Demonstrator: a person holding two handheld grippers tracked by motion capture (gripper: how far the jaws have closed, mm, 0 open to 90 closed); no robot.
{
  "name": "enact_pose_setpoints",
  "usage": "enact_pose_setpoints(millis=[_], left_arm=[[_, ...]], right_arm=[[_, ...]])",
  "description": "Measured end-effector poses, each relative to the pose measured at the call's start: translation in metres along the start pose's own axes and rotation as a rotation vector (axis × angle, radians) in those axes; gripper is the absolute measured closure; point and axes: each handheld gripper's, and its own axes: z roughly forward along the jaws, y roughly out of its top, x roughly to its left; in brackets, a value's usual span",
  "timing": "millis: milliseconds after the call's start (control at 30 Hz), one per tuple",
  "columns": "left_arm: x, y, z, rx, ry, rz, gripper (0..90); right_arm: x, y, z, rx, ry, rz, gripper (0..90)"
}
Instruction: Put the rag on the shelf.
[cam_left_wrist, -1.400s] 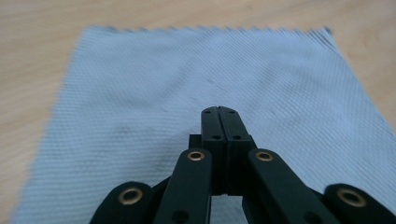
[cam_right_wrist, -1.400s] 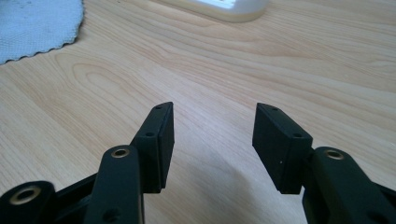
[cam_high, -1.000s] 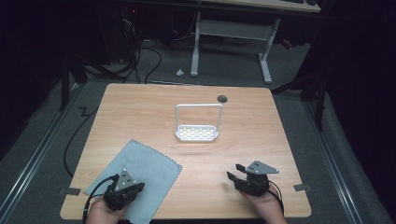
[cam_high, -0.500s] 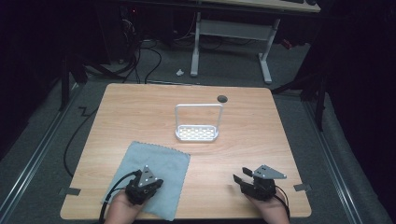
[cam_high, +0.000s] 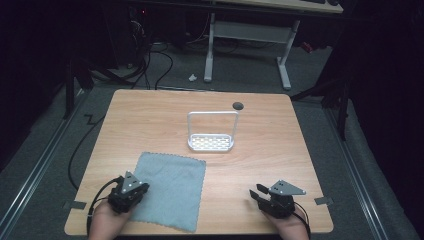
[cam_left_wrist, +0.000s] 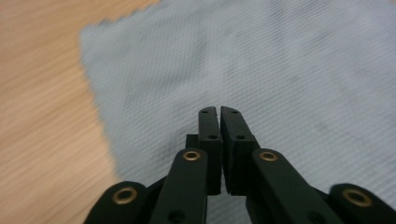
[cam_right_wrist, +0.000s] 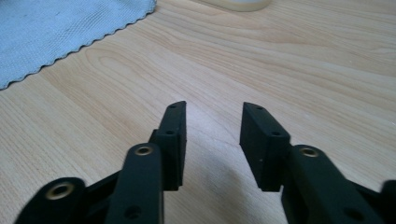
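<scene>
The left hand-held gripper (cam_left_wrist: 219, 110), jaws pressed together and empty over the grey cloth (cam_high: 171, 187), may, we judge, merely shove it; the right hand-held gripper (cam_right_wrist: 212, 108) has just been closing on nothing, half spread.

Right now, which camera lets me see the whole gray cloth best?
The high view: the gray cloth lies flat there with all its edges showing, beside the left gripper. The left gripper view shows a close stretch of it with one corner, and the right gripper view catches a scalloped corner at top left.
</scene>
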Motion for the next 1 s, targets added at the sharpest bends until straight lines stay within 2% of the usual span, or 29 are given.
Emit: enact_pose_setpoints(millis=[33,67,100,133,233,333,367,400,433,467,500,567,600,633,667,800,900,967,1000], left_arm=[[0.0,0.0,0.0,0.0,0.0,0.0,89.3],[0.002,-0.002,0.001,0.01,-0.002,-0.007,89.6],[0.002,-0.003,0.001,0.002,-0.006,-0.01,89.6],[0.0,-0.002,0.002,0.004,-0.003,-0.005,89.7],[-0.004,-0.002,0.003,-0.003,-0.017,0.003,89.7],[-0.013,0.001,0.006,-0.009,-0.03,0.021,89.7],[-0.016,0.002,0.006,-0.007,-0.032,0.031,89.7],[-0.017,0.002,0.006,-0.007,-0.036,0.033,89.7],[-0.021,0.003,0.008,-0.015,-0.069,0.028,89.6],[-0.021,0.003,0.008,-0.015,-0.069,0.028,89.6],[-0.023,0.003,0.008,-0.02,-0.086,0.023,89.6],[-0.028,0.005,0.009,-0.019,-0.093,0.037,89.6],[-0.03,0.006,0.01,-0.017,-0.093,0.052,89.6],[-0.032,0.006,0.01,-0.018,-0.097,0.06,89.5],[-0.034,0.007,0.011,-0.021,-0.106,0.066,89.5],[-0.034,0.008,0.012,-0.023,-0.113,0.064,89.4],[-0.035,0.007,0.012,-0.024,-0.114,0.068,88.9],[-0.035,0.007,0.012,-0.024,-0.115,0.067,88.8],[-0.035,0.007,0.012,-0.028,-0.129,0.059,88.8]], right_arm=[[0.0,0.0,0.0,0.0,0.0,0.0,67.1],[0.003,0.003,0.002,0.002,0.0,-0.019,78.0],[0.003,0.003,0.002,0.002,0.0,-0.019,78.0],[0.007,0.007,0.005,0.015,-0.002,-0.041,89.5],[0.012,0.01,0.008,0.021,0.012,-0.064,90.0],[0.026,0.017,0.017,0.023,0.066,-0.061,90.0],[0.026,0.017,0.017,0.023,0.066,-0.061,90.0],[0.031,0.02,0.021,0.021,0.078,-0.069,90.0],[0.044,0.027,0.027,0.022,0.082,-0.115,90.0],[0.05,0.03,0.03,0.026,0.101,-0.12,90.0],[0.05,0.03,0.03,0.026,0.101,-0.12,90.0],[0.06,0.039,0.041,0.023,0.135,-0.127,90.0],[0.06,0.039,0.041,0.023,0.135,-0.127,90.0],[0.064,0.044,0.049,0.026,0.15,-0.122,90.0],[0.07,0.052,0.064,0.049,0.147,-0.148,90.0],[0.081,0.061,0.09,0.095,0.162,-0.159,90.0],[0.087,0.061,0.1,0.125,0.154,-0.191,90.0],[0.086,0.061,0.099,0.128,0.157,-0.182,90.0],[0.085,0.061,0.098,0.134,0.151,-0.191,90.0]])
